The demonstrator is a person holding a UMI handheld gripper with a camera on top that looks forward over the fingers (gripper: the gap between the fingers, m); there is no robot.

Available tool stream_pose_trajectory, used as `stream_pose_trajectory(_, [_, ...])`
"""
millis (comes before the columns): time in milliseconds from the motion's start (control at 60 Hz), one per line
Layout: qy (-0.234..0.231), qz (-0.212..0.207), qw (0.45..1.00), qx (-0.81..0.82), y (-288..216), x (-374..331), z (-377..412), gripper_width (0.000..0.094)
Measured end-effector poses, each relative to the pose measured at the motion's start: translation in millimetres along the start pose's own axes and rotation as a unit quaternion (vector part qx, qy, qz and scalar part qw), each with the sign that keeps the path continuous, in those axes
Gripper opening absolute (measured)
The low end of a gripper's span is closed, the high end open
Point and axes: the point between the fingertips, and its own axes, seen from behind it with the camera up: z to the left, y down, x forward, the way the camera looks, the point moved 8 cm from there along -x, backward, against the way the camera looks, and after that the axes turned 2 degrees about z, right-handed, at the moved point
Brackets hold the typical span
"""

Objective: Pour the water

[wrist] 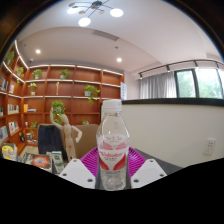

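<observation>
Item one, the gripper (113,172): we see its two fingers flanking a bottle, the magenta pads (92,160) showing on either side of the bottle's lower half. The pads appear to press against the bottle, and we judge the jaws clamped on it, since the bottle seems lifted with nothing visibly under it

Item two, the bottle (113,140): clear plastic, white cap (112,103) in place, a pink-red label around its middle. It stands upright between the jaws, its base down at their tips and its neck rising well above them. We take the upright hold as deliberate: it keeps the water level and the weight centred in the grip until the pour begins. The cap looks to be on, which would have to come off before any water leaves; we cannot tell whether it is tight

Item three, the surroundings beyond the jaws: a room with wooden shelves (45,90) carrying plants and small things, a window (195,82) off to the other side, ceiling lights (90,12) overhead. Low down, beside the left finger, sits a small cluster of things on what may be a table, including what looks like a glass (55,158); we cannot make it out for certain

Item four, state of the task: no tilt, no water moving, so we judge the pour not yet begun. The receiving vessel, if it is that glass, lies to one side of the jaws and below them, so a carry and a tilt remain. The chief risk we see is the smooth bottle slipping in the pads as it tips
</observation>
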Motion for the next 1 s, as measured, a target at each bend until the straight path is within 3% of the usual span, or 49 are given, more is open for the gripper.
stream_pose_trajectory(133, [0.023, 0.035, 0.999, 0.030, 74.3, 36.1, -46.1, 0.0380])
stream_pose_trajectory(150, [0.027, 0.043, 0.998, 0.032, 61.2, 25.5, -34.7, 0.0381])
stream_pose_trajectory(383, [0.029, 0.082, 0.996, 0.021, 125.8, 38.5, -49.1, 0.0380])
stream_pose_trajectory(517, [0.015, 0.070, 0.997, 0.028, 127.2, 39.9, -44.8, 0.0387])
stream_pose_trajectory(700, [0.013, 0.075, 0.997, 0.031, 125.9, 35.4, -43.7, 0.0564])
stream_pose_trajectory(817, [0.008, 0.093, 0.996, 0.010, 132.8, 27.5, -46.8, 0.0894])
stream_pose_trajectory(1000, [-0.018, 0.122, 0.992, -0.012, 139.7, -23.3, -39.6, 0.0883])
